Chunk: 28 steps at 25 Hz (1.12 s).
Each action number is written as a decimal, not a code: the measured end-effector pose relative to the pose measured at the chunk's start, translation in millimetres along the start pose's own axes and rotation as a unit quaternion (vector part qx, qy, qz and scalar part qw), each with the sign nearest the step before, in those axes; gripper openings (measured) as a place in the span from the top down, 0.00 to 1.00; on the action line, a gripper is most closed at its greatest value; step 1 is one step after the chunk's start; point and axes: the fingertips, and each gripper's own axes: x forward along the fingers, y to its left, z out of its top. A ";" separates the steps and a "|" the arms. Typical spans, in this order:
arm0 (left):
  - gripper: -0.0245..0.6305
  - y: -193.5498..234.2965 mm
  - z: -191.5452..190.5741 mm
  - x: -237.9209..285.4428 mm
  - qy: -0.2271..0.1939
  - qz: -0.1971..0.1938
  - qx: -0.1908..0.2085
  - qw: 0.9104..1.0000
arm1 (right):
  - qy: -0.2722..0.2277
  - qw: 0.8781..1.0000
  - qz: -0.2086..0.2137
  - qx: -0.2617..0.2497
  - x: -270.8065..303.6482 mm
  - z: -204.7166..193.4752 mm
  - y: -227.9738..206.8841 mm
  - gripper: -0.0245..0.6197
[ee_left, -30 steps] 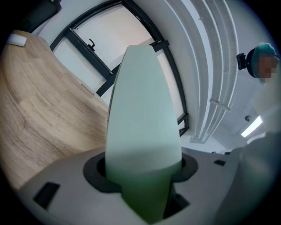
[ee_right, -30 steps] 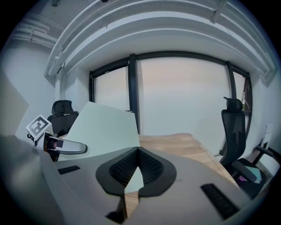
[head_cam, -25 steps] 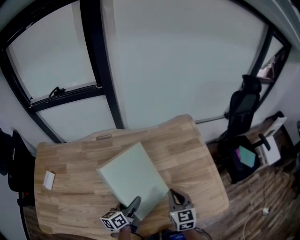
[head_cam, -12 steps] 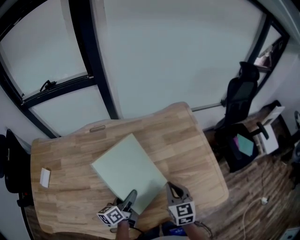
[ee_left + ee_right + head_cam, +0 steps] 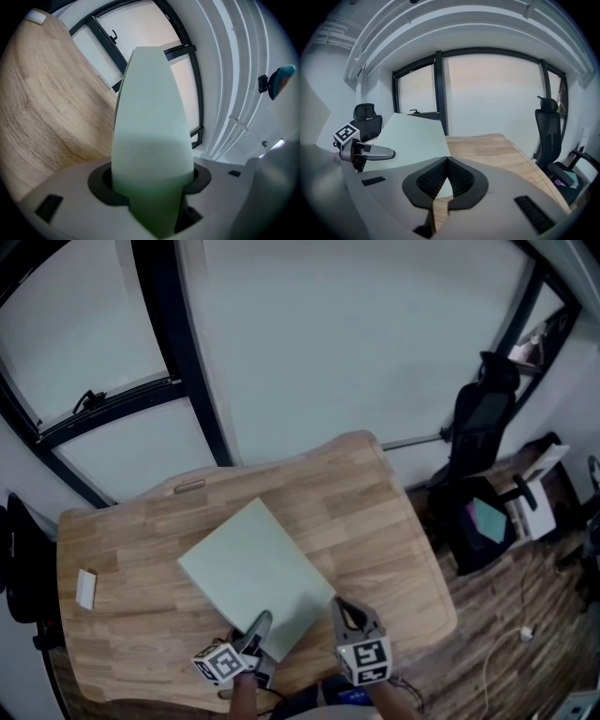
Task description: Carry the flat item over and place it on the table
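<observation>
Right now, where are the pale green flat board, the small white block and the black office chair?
Pale green flat board (image 5: 255,568), head view, middle of its top face.
Small white block (image 5: 85,589), head view, its centre.
Black office chair (image 5: 478,434), head view, its backrest.

Pale green rectangular flat panel (image 5: 255,568), askew over the wooden table (image 5: 375,512).

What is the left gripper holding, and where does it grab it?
The left gripper pinches the pale green flat board on its near edge, close to the corner nearest the person.
</observation>
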 end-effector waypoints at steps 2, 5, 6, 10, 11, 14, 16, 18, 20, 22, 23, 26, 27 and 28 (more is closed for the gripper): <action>0.56 0.6 -0.2 1.0 0.001 0.001 -0.008 1.000 | -0.005 1.000 0.000 0.002 -0.1 0.6 0.4 0.97; 0.56 5.8 -1.9 1.1 0.004 0.004 -0.018 1.000 | 0.003 1.000 0.000 0.005 -0.6 -2.2 0.0 0.97; 0.56 7.0 -2.6 1.0 0.005 0.004 -0.022 1.000 | 0.006 1.000 0.000 0.006 -0.4 -3.0 -0.2 0.97; 0.56 -1.9 -2.8 4.3 0.018 -0.004 -0.034 0.999 | -0.008 1.000 0.004 0.006 1.9 2.6 0.7 0.97; 0.56 -3.1 -3.9 4.9 0.024 -0.006 -0.032 0.999 | -0.007 1.000 0.004 0.006 2.0 1.9 0.7 0.97; 0.56 -2.9 -7.6 5.0 0.039 -0.007 -0.034 0.999 | 0.007 1.000 0.001 0.007 1.5 -4.6 -0.1 0.97; 0.56 -1.7 -8.9 4.2 0.051 -0.001 -0.036 0.998 | 0.004 1.000 0.003 0.007 2.1 -3.5 0.4 0.97; 0.56 -1.6 -13.4 5.3 0.065 -0.009 -0.048 0.997 | 0.001 1.000 0.003 0.007 2.0 -3.1 -0.8 0.97; 0.56 -3.6 -19.2 8.6 0.075 -0.032 -0.062 0.995 | -0.003 1.000 0.003 0.005 2.5 -2.5 -2.6 0.97; 0.56 -4.1 -21.9 10.1 0.084 -0.039 -0.067 0.993 | 0.003 1.000 0.002 0.006 2.9 -5.6 -4.3 0.97; 0.56 -3.4 -22.5 10.2 0.090 -0.038 -0.069 0.993 | 0.009 1.000 0.001 0.008 3.1 -8.3 -5.1 0.97; 0.56 -1.5 -26.2 10.9 0.109 -0.036 -0.080 0.990 | 0.014 1.000 -0.001 0.009 3.6 -11.7 -6.8 0.97; 0.56 -2.1 -28.2 12.0 0.113 -0.042 -0.088 0.989 | 0.013 1.000 -0.001 0.008 3.7 -11.5 -6.8 0.97; 0.56 -2.5 -30.0 12.8 0.117 -0.046 -0.093 0.988 | 0.012 1.000 -0.001 0.008 3.6 -11.7 -6.8 0.97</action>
